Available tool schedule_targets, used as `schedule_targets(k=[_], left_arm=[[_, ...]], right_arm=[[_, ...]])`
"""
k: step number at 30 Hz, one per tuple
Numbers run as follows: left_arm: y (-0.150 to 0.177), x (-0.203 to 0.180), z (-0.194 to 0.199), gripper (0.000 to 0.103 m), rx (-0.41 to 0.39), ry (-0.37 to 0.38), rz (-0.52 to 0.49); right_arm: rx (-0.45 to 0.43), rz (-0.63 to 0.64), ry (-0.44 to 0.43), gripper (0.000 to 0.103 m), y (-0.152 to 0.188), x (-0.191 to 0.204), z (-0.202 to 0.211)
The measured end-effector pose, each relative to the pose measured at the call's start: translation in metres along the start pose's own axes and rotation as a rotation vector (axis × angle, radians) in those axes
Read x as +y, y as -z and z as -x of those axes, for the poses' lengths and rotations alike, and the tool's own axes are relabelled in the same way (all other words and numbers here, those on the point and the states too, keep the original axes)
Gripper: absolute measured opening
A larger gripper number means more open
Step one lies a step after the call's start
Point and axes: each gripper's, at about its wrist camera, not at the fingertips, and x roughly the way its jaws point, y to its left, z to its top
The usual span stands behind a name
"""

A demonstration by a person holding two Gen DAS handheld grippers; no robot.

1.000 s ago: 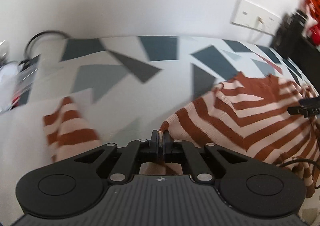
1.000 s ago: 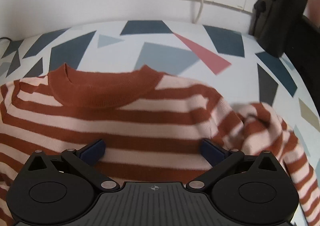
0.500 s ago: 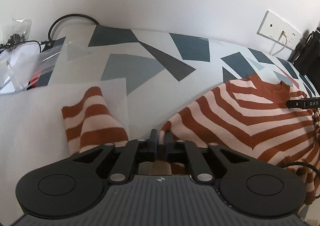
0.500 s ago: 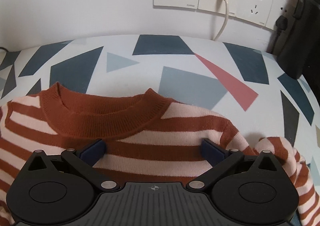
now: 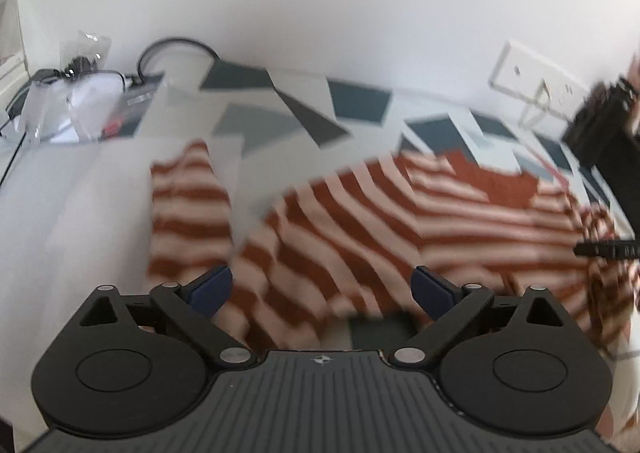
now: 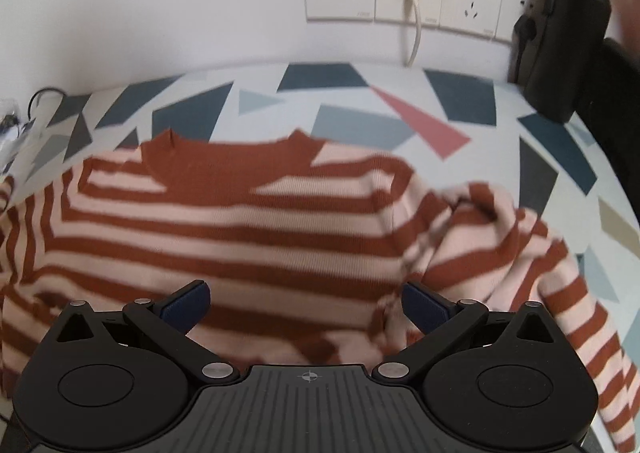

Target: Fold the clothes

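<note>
The sweater (image 6: 224, 237) has rust-red and pale pink stripes and a plain rust-red collar (image 6: 224, 169). The tablecloth (image 6: 360, 121) is white with dark blue, grey and pink triangles. The bottle (image 6: 568, 33) is black

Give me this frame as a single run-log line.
stage: fold sleeve | left gripper: jaws opening, nothing pinched | right gripper: open, empty | striped sweater: flat on patterned table, collar toward wall

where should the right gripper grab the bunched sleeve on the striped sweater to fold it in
Take the bunched sleeve at its raised fold, coming down from above on the outer side, away from the sweater body. It humps clear of the patterned cloth there, so the fingers can likely straddle it. The right gripper is open, holding nothing.
</note>
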Motion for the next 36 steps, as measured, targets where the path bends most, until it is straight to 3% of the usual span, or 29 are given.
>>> schedule_targets(k=[4, 9, 15, 23, 29, 33, 36], left_arm=[[0.018, -0.009, -0.008, 0.099, 0.062, -0.019, 0.054], [0.025, -0.01, -0.018, 0.099, 0.084, -0.068, 0.074], [0.023, -0.01, -0.024, 0.099, 0.103, -0.087, 0.104], [0.018, -0.006, 0.012, 0.099, 0.089, -0.069, 0.108], [0.04, 0.01, 0.042, 0.101, 0.171, -0.088, 0.087], [0.051, 0.026, 0.052, 0.101, 0.117, -0.164, 0.101], [0.048, 0.034, 0.052, 0.101, 0.0, -0.177, 0.13]], right_arm=[[0.02, 0.041, 0.027, 0.102, 0.008, 0.009, -0.008], [0.037, 0.115, 0.089, 0.102, 0.015, 0.022, -0.019], [0.016, 0.108, 0.094, 0.102, 0.017, 0.022, -0.02], [0.019, 0.107, 0.097, 0.102, 0.017, 0.022, -0.021], [0.043, 0.108, 0.093, 0.102, 0.013, 0.022, -0.022], [0.037, 0.113, 0.087, 0.102, 0.014, 0.022, -0.023], [0.03, 0.111, 0.09, 0.102, 0.015, 0.022, -0.022]])
